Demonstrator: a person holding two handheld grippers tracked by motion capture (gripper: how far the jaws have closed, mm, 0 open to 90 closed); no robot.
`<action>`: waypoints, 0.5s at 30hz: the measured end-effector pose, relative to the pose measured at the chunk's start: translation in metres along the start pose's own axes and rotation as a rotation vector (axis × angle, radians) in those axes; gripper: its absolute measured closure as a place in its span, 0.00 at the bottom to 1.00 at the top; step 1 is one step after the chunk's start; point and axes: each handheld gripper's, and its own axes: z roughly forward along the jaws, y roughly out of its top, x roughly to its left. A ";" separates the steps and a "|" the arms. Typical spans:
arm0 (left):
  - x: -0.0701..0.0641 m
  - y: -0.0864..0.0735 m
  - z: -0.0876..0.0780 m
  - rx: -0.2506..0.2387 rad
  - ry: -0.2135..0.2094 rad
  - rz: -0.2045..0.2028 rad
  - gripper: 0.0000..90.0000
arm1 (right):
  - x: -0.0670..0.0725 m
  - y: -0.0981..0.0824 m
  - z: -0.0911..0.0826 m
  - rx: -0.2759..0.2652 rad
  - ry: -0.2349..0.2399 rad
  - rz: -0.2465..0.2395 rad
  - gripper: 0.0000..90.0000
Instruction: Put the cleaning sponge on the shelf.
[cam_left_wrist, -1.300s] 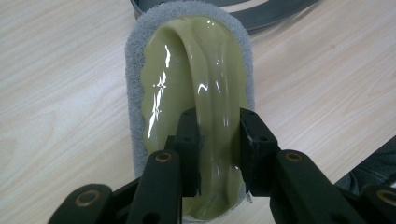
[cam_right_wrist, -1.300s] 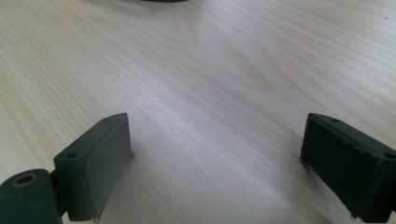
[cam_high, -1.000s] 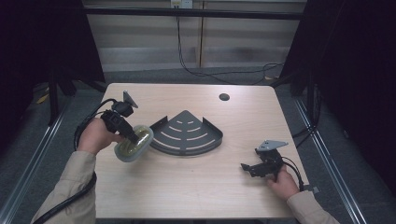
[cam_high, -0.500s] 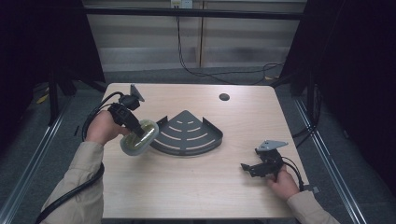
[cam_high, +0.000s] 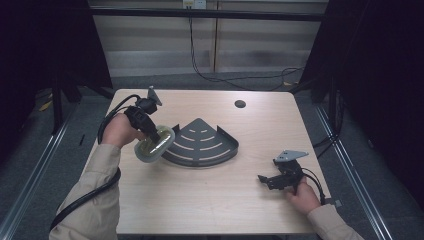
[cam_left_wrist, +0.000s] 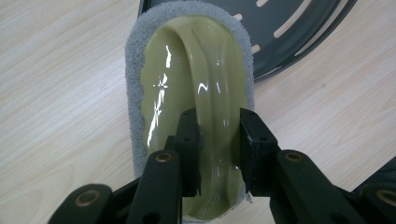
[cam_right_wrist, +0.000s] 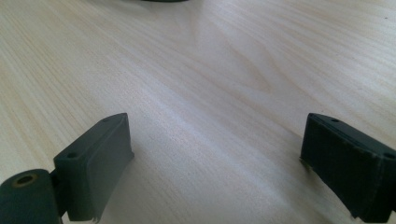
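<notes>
A scrub pad (cam_high: 154, 146) with a glossy olive-green handle and a grey scouring base hangs in my left gripper (cam_high: 151, 134), tilted, right at the left edge of a dark grey fan-shaped slotted rack (cam_high: 202, 142). In the left gripper view the two jaws (cam_left_wrist: 218, 122) are shut on the handle's raised ridge of the scrub pad (cam_left_wrist: 196, 60), and the rack (cam_left_wrist: 289, 28) lies just past the pad's far end. My right gripper (cam_high: 267, 180) rests low over the table's front right, jaws wide apart (cam_right_wrist: 217, 128) with only bare wood between them.
The light wooden table (cam_high: 215, 200) has a small dark round hole (cam_high: 240, 104) near its back edge. Cables hang behind the table, and dark frames stand on both sides. Bare wood lies between the rack and the right gripper.
My left hand has carried the scrub pad to the right, from the table's left part up to the rack's left edge. The right hand has stayed put.
</notes>
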 end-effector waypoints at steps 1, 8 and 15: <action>0.000 0.001 0.001 0.004 -0.001 0.000 0.80 | 0.000 0.000 0.000 0.000 0.000 0.000 0.09; -0.002 0.012 0.004 0.008 -0.003 0.016 0.80 | 0.000 0.000 0.000 0.000 0.000 0.000 0.09; -0.004 0.024 0.009 -0.001 -0.012 0.024 0.80 | 0.000 0.000 0.000 0.000 0.000 0.000 0.09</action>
